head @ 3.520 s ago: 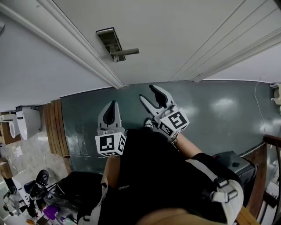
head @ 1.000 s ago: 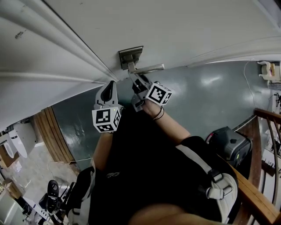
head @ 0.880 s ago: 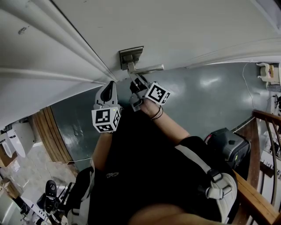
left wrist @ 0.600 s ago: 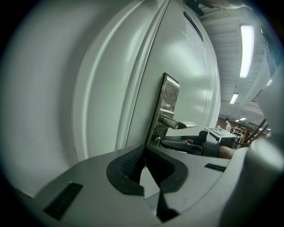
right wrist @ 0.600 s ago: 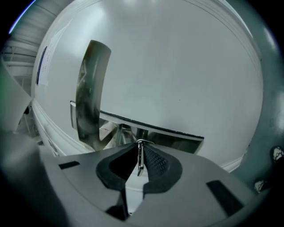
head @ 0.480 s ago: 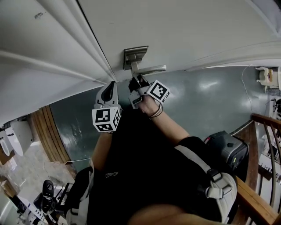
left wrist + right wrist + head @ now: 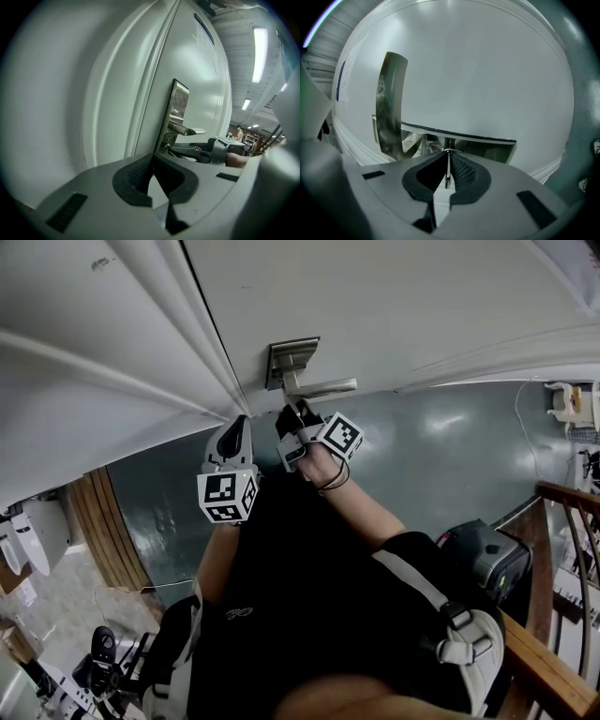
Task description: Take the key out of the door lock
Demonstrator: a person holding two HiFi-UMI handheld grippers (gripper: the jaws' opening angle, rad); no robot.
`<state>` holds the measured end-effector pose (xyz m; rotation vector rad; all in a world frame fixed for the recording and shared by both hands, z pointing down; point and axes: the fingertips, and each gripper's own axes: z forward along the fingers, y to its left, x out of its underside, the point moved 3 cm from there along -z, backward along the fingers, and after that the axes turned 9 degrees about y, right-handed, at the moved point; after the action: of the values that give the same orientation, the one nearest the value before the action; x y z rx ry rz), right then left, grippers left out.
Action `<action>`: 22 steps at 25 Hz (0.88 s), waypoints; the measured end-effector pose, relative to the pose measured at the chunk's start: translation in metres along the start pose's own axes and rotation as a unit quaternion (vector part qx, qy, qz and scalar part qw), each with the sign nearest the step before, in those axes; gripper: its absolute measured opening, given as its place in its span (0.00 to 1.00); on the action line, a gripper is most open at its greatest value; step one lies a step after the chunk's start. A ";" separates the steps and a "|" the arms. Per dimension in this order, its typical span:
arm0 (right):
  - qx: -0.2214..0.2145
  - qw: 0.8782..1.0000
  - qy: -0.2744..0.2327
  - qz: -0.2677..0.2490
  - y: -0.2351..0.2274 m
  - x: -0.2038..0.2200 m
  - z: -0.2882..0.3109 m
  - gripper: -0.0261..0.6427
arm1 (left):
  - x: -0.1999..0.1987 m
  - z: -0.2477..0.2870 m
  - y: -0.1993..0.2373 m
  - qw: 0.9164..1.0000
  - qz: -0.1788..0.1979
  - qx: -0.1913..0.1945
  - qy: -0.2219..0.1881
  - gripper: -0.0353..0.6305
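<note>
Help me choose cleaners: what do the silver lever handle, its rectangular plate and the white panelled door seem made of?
Silver lever handle and rectangular plate: metal, probably satin-finished, judging by soft reflections. White panelled door: smooth painted surface with moulded ridges; core unclear.

One door (image 7: 422, 296), one lever handle (image 7: 323, 387), one lock plate (image 7: 289, 357). One key (image 7: 447, 171). Two claws: left claw (image 7: 238, 422), right claw (image 7: 292, 412).

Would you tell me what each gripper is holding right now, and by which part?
The right gripper, its jaws just closing, pinches the key by its flat head. The left gripper is shut and empty.
</note>
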<state>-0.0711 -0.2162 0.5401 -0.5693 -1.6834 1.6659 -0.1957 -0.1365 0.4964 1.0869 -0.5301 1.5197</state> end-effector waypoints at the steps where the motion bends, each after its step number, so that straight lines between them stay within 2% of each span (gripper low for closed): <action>1: 0.002 1.000 0.000 0.001 0.000 0.000 0.000 0.08 | 0.001 0.000 0.000 1.000 0.000 0.000 0.000 0.09; 4: -0.010 1.000 -0.012 0.016 0.001 0.001 0.001 0.08 | 0.002 -0.001 0.001 1.000 -0.001 0.000 0.002 0.09; 8: 0.008 1.000 -0.015 0.010 -0.003 0.001 -0.002 0.08 | 0.001 0.000 0.004 1.000 -0.002 -0.001 0.002 0.09; 17: 0.000 1.000 -0.017 0.019 -0.002 0.001 -0.003 0.08 | -0.006 0.006 0.005 1.000 0.001 0.003 -0.001 0.09; 22: 0.003 1.000 -0.010 0.003 -0.004 0.001 -0.003 0.08 | -0.005 0.007 0.009 1.000 -0.002 0.001 0.002 0.09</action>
<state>-0.0687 -0.2139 0.5438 -0.5566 -1.6930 1.6852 -0.2023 -0.1472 0.4978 1.0857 -0.5248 1.5185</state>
